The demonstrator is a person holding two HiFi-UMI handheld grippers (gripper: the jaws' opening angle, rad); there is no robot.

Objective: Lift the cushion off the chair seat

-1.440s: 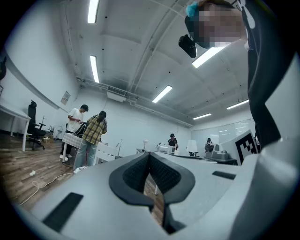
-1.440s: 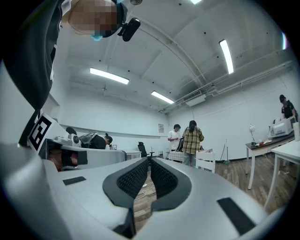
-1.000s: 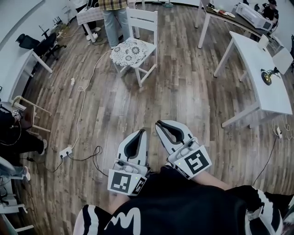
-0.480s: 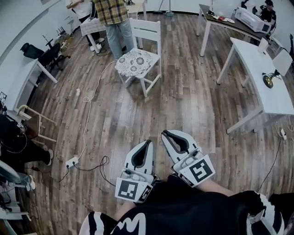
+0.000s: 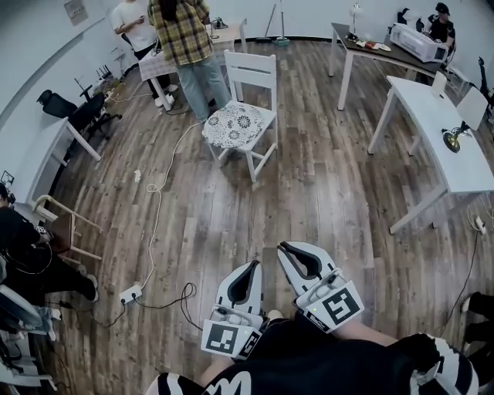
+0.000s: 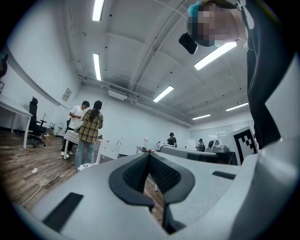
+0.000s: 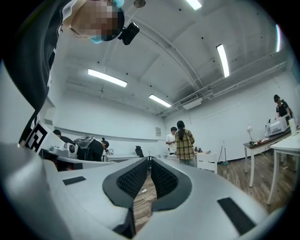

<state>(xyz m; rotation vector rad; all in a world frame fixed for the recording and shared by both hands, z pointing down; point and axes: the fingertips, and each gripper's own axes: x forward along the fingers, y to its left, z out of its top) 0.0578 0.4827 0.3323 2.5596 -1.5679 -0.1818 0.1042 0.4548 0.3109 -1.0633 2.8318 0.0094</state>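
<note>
A white wooden chair stands on the wood floor far ahead of me. A round white lace cushion lies on its seat. Low in the head view, well short of the chair, are both grippers, side by side. The left gripper is shut with nothing in it, and so is the right gripper. The chair shows small and distant past the shut pads in the left gripper view. In the right gripper view the chair sits right of the closed gripper.
A person in a plaid shirt stands just behind the chair, another person beside. White tables line the right. A cable runs along the floor to a power strip. A small stool stands at left.
Both grippers have moved forward over the floor toward the chair and sit lower in the head view. The chair and the two people show more fully. Both jaws stay shut.
</note>
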